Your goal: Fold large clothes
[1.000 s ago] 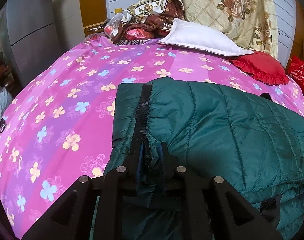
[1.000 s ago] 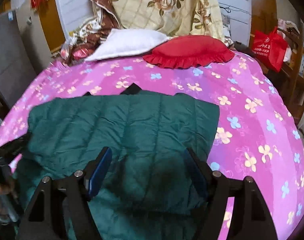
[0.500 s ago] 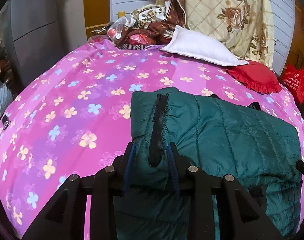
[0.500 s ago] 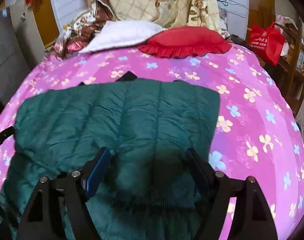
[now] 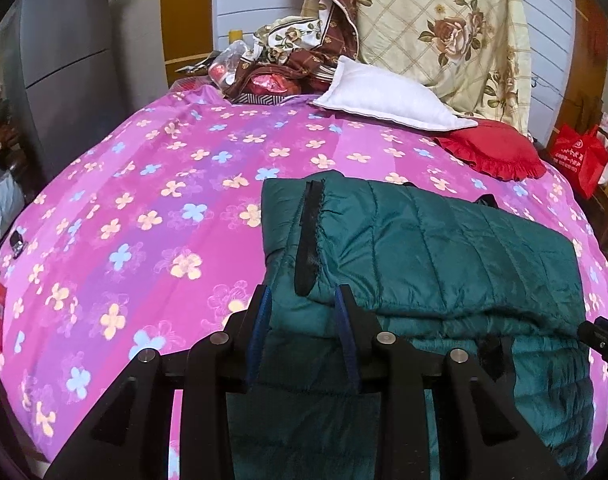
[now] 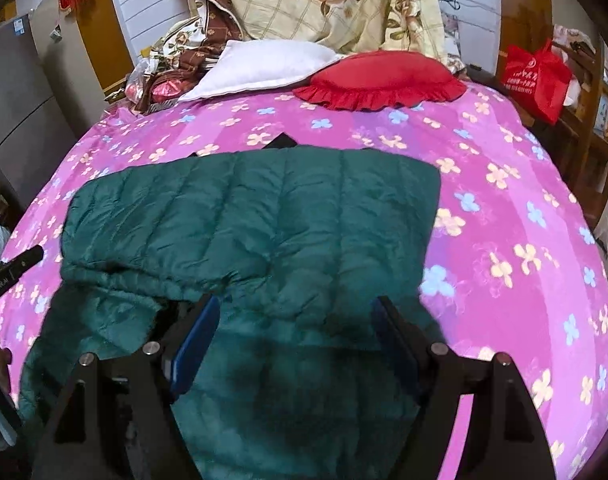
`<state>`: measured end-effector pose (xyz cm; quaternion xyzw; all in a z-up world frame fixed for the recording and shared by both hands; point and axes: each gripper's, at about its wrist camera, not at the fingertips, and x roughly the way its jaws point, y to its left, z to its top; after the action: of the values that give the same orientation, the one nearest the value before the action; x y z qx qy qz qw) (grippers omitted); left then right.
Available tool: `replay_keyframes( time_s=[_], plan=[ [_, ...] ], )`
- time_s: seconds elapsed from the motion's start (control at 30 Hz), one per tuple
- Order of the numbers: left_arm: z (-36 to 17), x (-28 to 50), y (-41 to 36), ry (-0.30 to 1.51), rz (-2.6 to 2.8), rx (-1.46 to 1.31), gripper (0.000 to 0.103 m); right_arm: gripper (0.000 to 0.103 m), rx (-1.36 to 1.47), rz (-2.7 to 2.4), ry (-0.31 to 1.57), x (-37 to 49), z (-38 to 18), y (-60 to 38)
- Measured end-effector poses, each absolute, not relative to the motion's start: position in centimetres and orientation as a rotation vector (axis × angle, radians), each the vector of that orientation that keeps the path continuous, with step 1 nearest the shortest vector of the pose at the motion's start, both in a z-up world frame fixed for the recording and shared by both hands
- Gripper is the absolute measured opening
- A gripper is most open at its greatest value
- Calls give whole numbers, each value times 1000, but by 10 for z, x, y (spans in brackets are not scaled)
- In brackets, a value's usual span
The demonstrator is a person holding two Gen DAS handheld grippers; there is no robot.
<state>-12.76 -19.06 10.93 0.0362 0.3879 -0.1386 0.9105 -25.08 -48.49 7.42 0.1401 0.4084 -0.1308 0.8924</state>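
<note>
My left gripper (image 5: 303, 336): fingers parted a little, jacket (image 5: 444, 256) fabric between them, no pinch visible.
My right gripper (image 6: 294, 344): spread wide, above the jacket, holding nothing.
Jacket: green, quilted, directly under and ahead of both grippers, its top layer doubled over the lower one.
Black trim (image 5: 310, 236): just ahead of my left fingers, running away from me.
Sheet (image 5: 144, 200): pink, floral, left of my left gripper, right of my right.
Pillows: white pillow (image 6: 260, 64), red cushion (image 6: 384, 76), far ahead.
Handling note: I judge the next fold needs both near corners pinched level, layers together, then carried forward evenly to keep edges aligned.
</note>
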Motion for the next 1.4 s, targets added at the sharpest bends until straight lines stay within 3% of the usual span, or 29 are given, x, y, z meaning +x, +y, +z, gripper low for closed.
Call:
replay_keyframes(
  time_s=[1.4],
  plan=[
    [77,-247,-137,870,-306,180,15,82,328,-265,940,-412,40,-450]
  ],
)
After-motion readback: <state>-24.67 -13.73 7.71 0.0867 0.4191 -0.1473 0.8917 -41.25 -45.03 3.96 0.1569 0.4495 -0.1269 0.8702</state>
